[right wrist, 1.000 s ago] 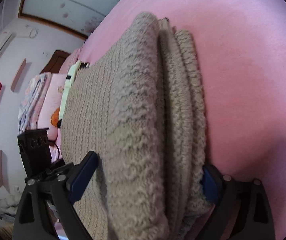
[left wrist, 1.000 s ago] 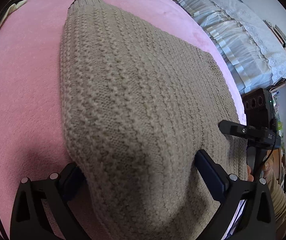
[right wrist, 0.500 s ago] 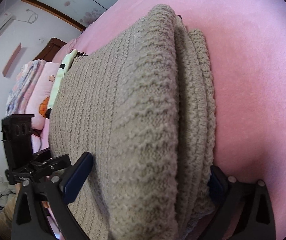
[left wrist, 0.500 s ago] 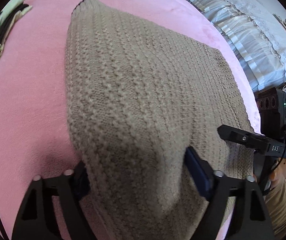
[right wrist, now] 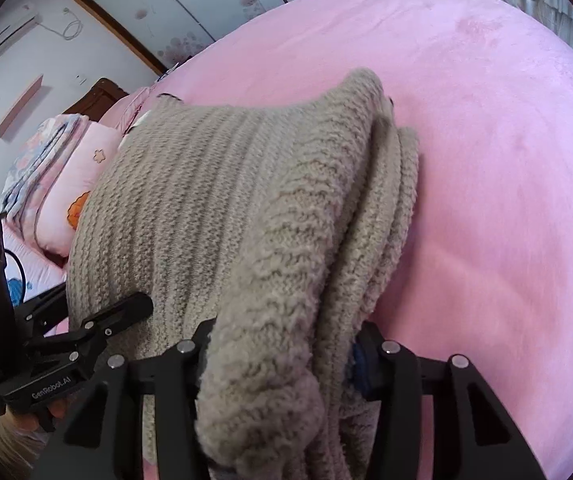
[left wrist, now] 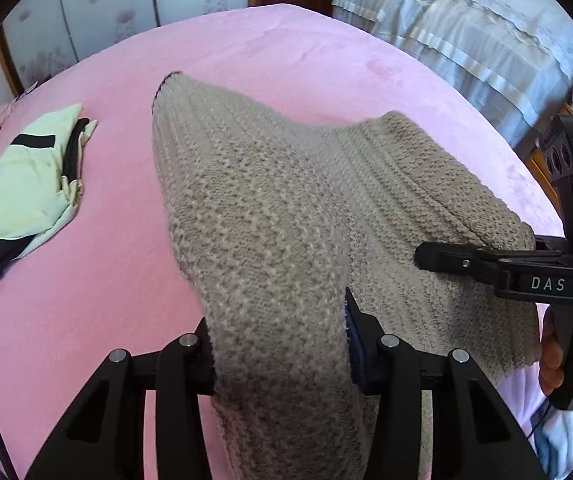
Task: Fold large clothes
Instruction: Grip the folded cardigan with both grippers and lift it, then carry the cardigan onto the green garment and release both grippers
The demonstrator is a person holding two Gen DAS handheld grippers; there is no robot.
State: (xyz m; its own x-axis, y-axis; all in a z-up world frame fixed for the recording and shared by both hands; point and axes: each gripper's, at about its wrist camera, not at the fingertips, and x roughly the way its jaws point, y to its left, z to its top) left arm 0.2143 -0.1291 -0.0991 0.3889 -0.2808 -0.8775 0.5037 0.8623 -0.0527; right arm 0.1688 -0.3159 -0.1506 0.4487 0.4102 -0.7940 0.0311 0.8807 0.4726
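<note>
A thick beige knit sweater [left wrist: 286,216], folded in several layers, is held up above the pink bed [left wrist: 86,280]. My left gripper [left wrist: 282,344] is shut on its near left corner. My right gripper [right wrist: 282,344] is shut on the near right corner, with the stacked fold layers [right wrist: 382,216] bunched between the fingers. The sweater's far edge [left wrist: 166,80] still touches the bed. The right gripper also shows in the left wrist view [left wrist: 486,268], and the left gripper in the right wrist view [right wrist: 98,328].
A folded pale green and black garment [left wrist: 34,184] lies on the bed at the left. Pink pillows and folded quilts [right wrist: 66,168] sit at the bed's head. A second bed with white-grey covers [left wrist: 466,32] stands beyond the right side.
Both grippers closed on the sweater's near corners and lifted it off the bed. The views rose and tilted, so the room and the green garment came into sight.
</note>
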